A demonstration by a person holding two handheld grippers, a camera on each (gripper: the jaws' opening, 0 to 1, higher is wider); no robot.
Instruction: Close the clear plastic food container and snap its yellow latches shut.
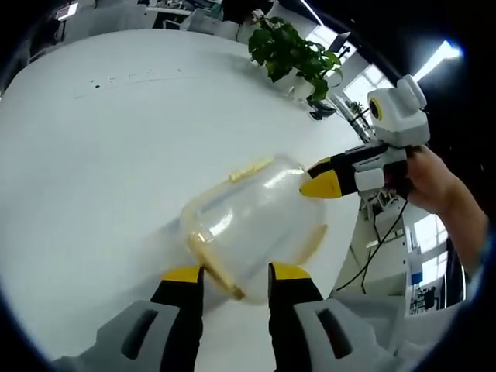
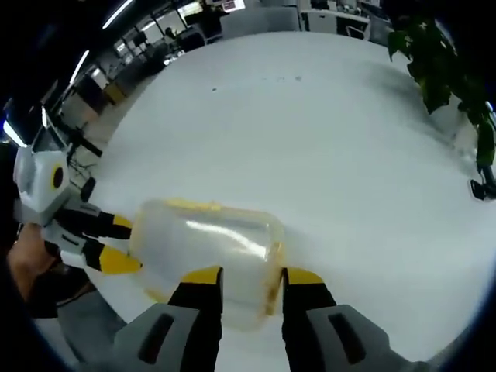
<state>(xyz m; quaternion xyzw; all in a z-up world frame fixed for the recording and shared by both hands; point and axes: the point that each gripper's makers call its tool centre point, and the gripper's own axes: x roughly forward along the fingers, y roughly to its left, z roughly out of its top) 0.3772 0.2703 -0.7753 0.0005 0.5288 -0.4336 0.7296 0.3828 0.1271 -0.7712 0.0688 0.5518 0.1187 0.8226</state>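
**Two grippers at each end of a clear box on a white table**

In the left gripper view, the clear plastic food container with yellow latches (image 1: 252,232) sits in the lower middle of the frame on the big round white table (image 1: 108,155). Its long side runs from the lower left up to the upper right. The left gripper (image 1: 236,273) rises from the bottom. Its two yellow-tipped jaws stand a little apart, one on each side of the near end of the container. I cannot tell if they are squeezing it. The right gripper (image 1: 325,180) comes in from the right, held by a person's hand (image 1: 430,182), and its yellow tips touch the far end. A leafy green plant in a white pot (image 1: 293,54) stands at the top.

In the right gripper view, the container lies across the lower left of the frame. The right gripper's jaws sit a little apart at its near end. The left gripper touches its left end. I can read no words on anything.
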